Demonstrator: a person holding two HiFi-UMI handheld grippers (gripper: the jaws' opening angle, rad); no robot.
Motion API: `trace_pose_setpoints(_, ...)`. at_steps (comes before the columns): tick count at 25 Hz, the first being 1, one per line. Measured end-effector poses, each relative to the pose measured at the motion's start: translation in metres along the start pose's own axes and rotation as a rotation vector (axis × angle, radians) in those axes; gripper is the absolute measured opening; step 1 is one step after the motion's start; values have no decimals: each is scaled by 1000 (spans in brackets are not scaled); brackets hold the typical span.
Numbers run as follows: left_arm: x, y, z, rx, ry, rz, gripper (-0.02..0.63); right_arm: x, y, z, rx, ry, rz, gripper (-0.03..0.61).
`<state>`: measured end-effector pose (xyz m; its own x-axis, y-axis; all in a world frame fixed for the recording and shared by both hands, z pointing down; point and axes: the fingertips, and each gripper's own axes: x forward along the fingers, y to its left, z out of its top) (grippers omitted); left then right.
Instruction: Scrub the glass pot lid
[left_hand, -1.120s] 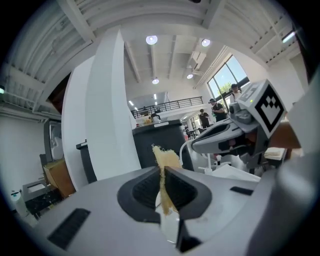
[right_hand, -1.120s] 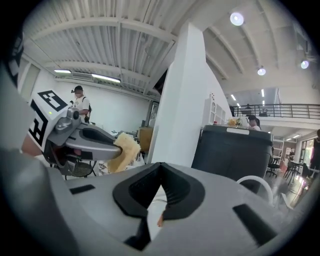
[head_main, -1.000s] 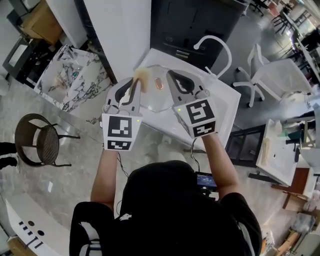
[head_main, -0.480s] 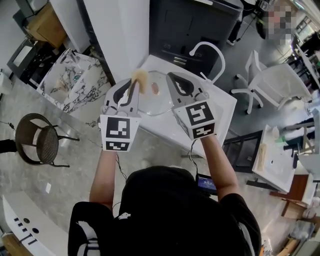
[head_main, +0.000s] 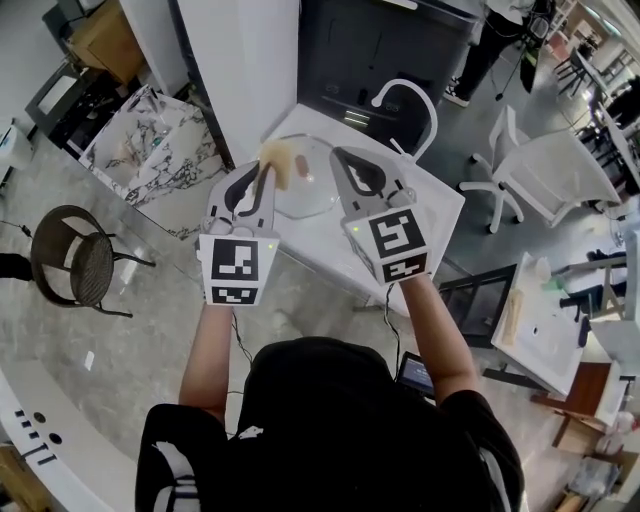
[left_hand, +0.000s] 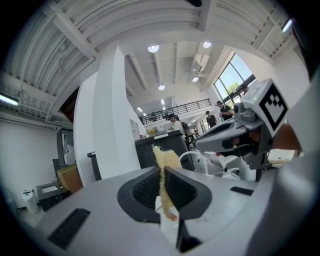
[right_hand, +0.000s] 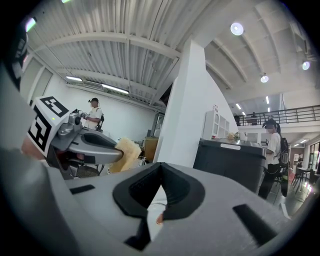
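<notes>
In the head view both grippers are held up over the white table (head_main: 425, 205). A tan scrub sponge (head_main: 279, 160) is pinched in my left gripper (head_main: 263, 172), whose jaws are shut on it. The sponge sticks up between the pads (left_hand: 163, 159) in the left gripper view. My right gripper (head_main: 339, 157) is shut on the rim of the clear glass pot lid (head_main: 312, 196), which stands tilted between the two grippers. The sponge rests against the lid's left part. The right gripper view shows the shut right gripper (right_hand: 160, 169), with the left gripper (right_hand: 87, 141) and sponge (right_hand: 128, 152) to its left.
A white arched faucet (head_main: 407, 100) rises at the table's far edge, in front of a dark cabinet (head_main: 385, 40). A white chair (head_main: 545, 160) stands to the right. A round stool (head_main: 85, 268) and a marbled box (head_main: 150, 150) are on the left. A person stands far behind.
The sponge and the lid's centre knob have come closer together; the sponge now overlaps the knob area. Both grippers stay raised and shut, and the view has shifted a little.
</notes>
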<state>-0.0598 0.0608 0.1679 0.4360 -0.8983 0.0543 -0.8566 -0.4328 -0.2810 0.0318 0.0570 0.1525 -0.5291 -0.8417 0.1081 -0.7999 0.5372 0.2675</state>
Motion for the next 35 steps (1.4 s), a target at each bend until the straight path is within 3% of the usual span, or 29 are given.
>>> trace_pose_setpoints(18,-64,-58,11,-21,14,58,17,-83,23,-4,7,-49,48,-2)
trace_pose_setpoints(35,-91,-86,17,-4,-4,77,17,-115,35,-18,0,-41,77,-2)
